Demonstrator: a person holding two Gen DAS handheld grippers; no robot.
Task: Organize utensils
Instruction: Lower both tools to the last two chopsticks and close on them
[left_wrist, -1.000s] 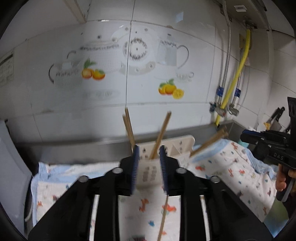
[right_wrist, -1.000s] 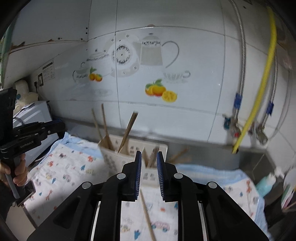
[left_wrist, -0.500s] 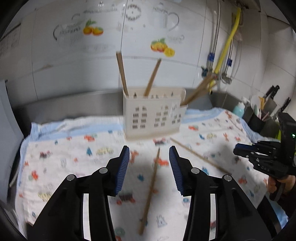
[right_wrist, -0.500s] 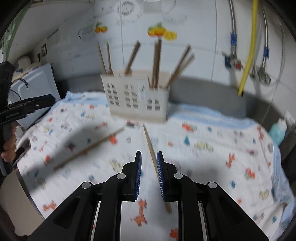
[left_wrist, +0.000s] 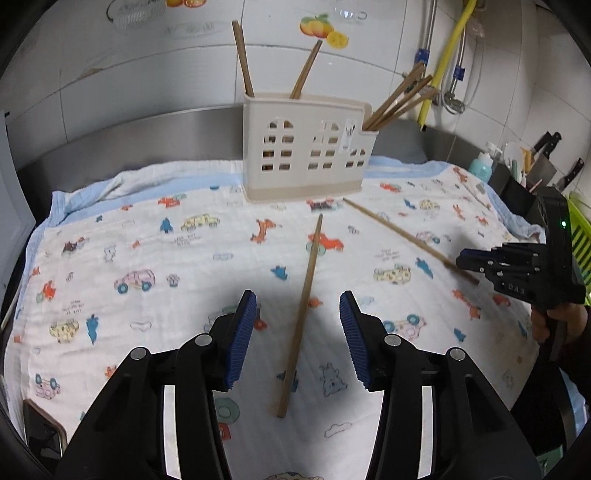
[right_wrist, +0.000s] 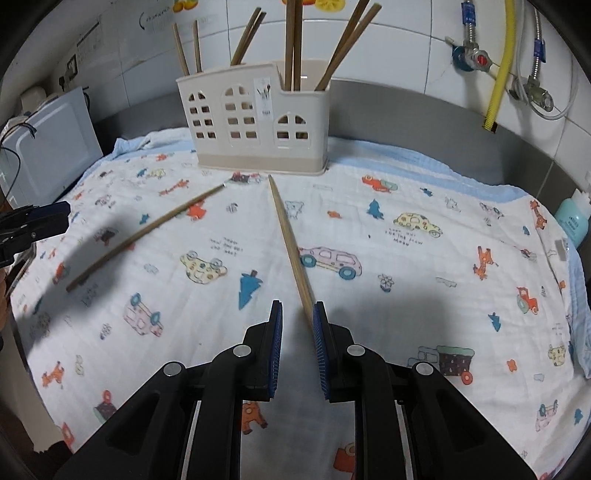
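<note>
A cream utensil holder (left_wrist: 308, 147) (right_wrist: 255, 127) stands at the back of the printed cloth with several wooden chopsticks upright in it. Two chopsticks lie loose on the cloth. One chopstick (left_wrist: 302, 312) (right_wrist: 147, 230) lies between the wide-open jaws of my left gripper (left_wrist: 298, 325), untouched. The other chopstick (right_wrist: 291, 247) (left_wrist: 406, 236) runs toward my right gripper (right_wrist: 297, 332), whose jaws are open a little with the chopstick's near end by the right pad. The right gripper also shows in the left wrist view (left_wrist: 517, 269).
The cloth (right_wrist: 406, 258) covers a steel counter against a tiled wall. A yellow hose and valves (right_wrist: 498, 66) hang at the right. A teal bottle (right_wrist: 572, 218) and a knife rack (left_wrist: 535, 162) stand at the right, a white appliance (right_wrist: 51, 147) at the left.
Both grippers pulled back and tilted down from the holder to low over the cloth. The left jaws opened wide; the right jaws opened slightly around a chopstick's end.
</note>
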